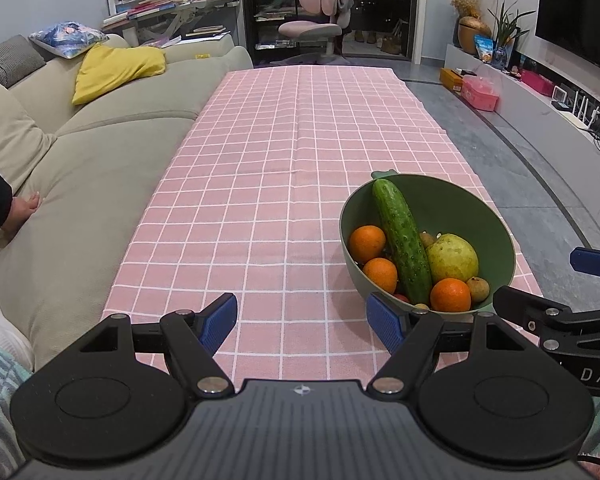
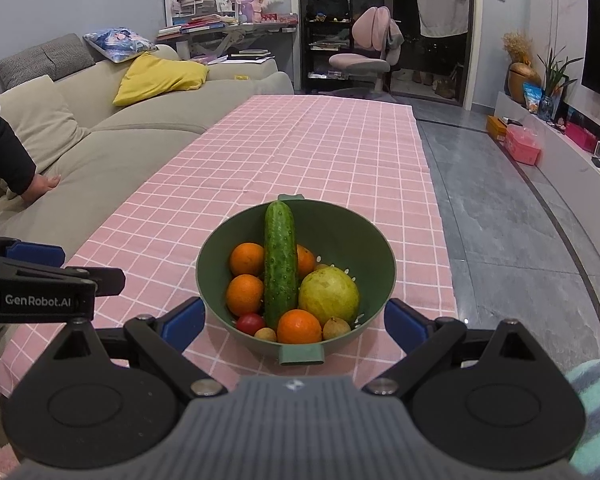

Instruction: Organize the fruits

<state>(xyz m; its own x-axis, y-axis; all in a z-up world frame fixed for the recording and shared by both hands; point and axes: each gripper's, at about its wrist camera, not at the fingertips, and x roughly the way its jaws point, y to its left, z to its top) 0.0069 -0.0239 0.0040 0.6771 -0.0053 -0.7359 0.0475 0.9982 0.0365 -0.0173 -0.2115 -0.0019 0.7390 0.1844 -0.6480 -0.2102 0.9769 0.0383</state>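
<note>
sofa (image 2: 112, 144) – yellow cushion (image 2: 160, 78) on it | pink checked cloth (image 2: 300, 152) | pink chair (image 2: 364, 60) – far end

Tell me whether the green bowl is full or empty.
Fairly full: the green bowl holds a cucumber, oranges, a pale green fruit and smaller fruits.

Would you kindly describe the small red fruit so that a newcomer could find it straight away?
Start at the pink checked tablecloth and find the green bowl at its near end. In the right wrist view, look down at the bowl's near rim, left of the cucumber's lower tip. The small red fruit lies there, the only red, glossy piece among oranges and dull brownish fruits.
</note>
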